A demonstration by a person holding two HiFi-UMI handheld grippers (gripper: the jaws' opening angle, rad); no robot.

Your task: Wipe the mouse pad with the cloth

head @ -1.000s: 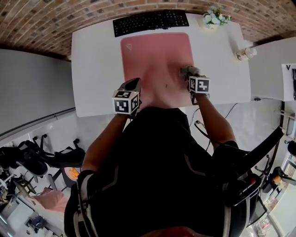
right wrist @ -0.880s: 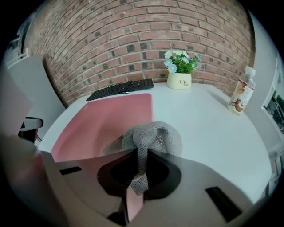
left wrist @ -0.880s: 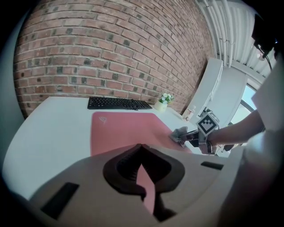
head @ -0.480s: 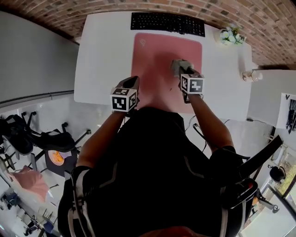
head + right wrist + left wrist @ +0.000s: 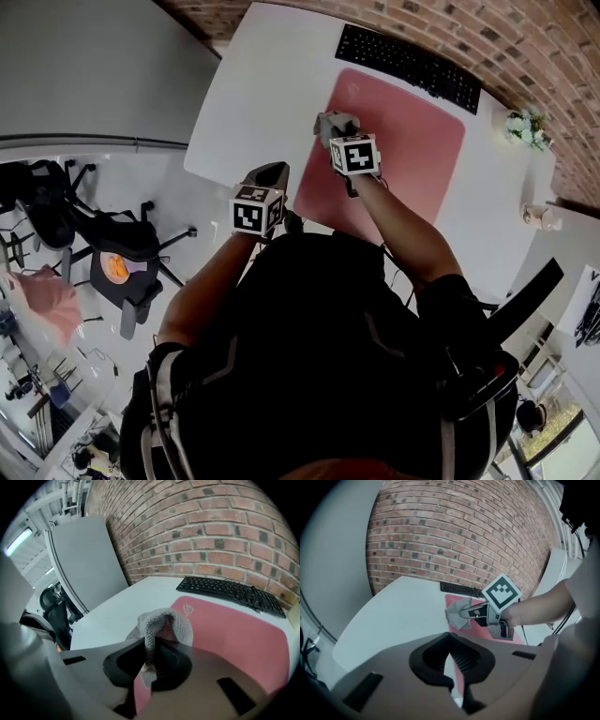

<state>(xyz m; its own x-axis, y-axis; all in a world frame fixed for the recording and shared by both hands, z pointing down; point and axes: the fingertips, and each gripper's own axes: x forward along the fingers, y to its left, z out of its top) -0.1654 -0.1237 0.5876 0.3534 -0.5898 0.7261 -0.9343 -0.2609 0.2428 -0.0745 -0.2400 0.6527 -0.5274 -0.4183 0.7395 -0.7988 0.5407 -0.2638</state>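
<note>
Two hand-held grippers were seen at a white worktop (image 5: pixel 253 103). The right hand-held gripper (image 5: pixel 331 128) (image 5: pixel 152 654) was clamped on a grey knitted cloth (image 5: pixel 330 120) (image 5: pixel 161 620), which was bunched up just ahead of its jaws, over the left edge of the pink mouse pad (image 5: pixel 403 141) (image 5: pixel 234 630). A black keyboard (image 5: pixel 408 66) (image 5: pixel 229 590) lay beyond that hand-held gripper, at the pad's far edge. The left hand-held gripper (image 5: pixel 272 173) (image 5: pixel 454 660) was held behind and to the left of the right one, near the worktop's edge, its jaws only narrowly apart with nothing between them.
</note>
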